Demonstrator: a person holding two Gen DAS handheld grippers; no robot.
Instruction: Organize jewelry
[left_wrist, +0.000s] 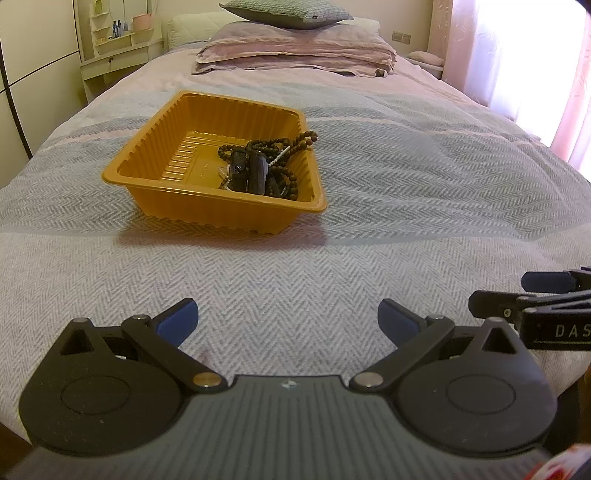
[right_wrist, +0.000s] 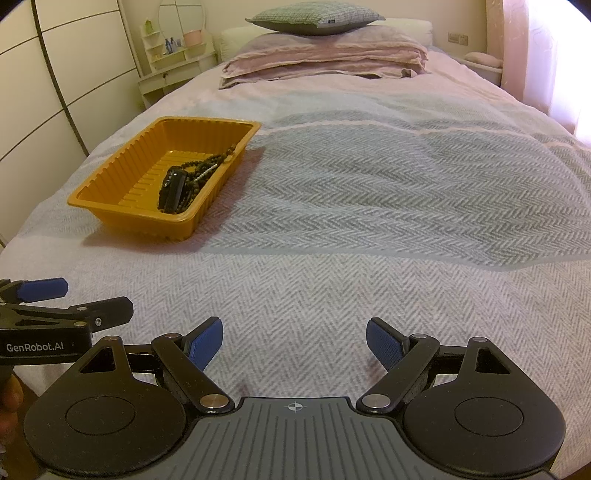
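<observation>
Orange plastic dominates the left wrist view, where a ribbed tray (left_wrist: 155, 173) sits left of centre on a grey herringbone bedspread (left_wrist: 295, 295); a string of dark beads (left_wrist: 291, 142) drapes over the tray's right rim while a black strap-like piece (left_wrist: 247, 173) lies heaped with it in the tray's right end, seemingly gathered there to keep the jewellery in one place; at the bottom of the frame the left gripper (left_wrist: 288, 317) hangs over bare cloth, its blue-padded fingers spread wide with nothing between them, well short of the tray; the right gripper's fingers (left_wrist: 546, 282) edge in from the right margin; stacked pink bedding and a checked pillow (left_wrist: 288, 13) fill the top of the frame. From the right wrist view the same tray (right_wrist: 110, 173) lies in the left half of the frame, the beads (right_wrist: 210, 162) and black piece (right_wrist: 173, 188) bunched against its right wall; the right gripper (right_wrist: 295, 343) at the bottom stands wide apart and empty above the bedspread (right_wrist: 332, 295); the left gripper (right_wrist: 66, 299) shows at the lower left edge, also holding nothing; with no loose jewellery visible on the cloth, the sorting looks complete or nearly so, and both tools appear parked side by side at the near end of the bed.
</observation>
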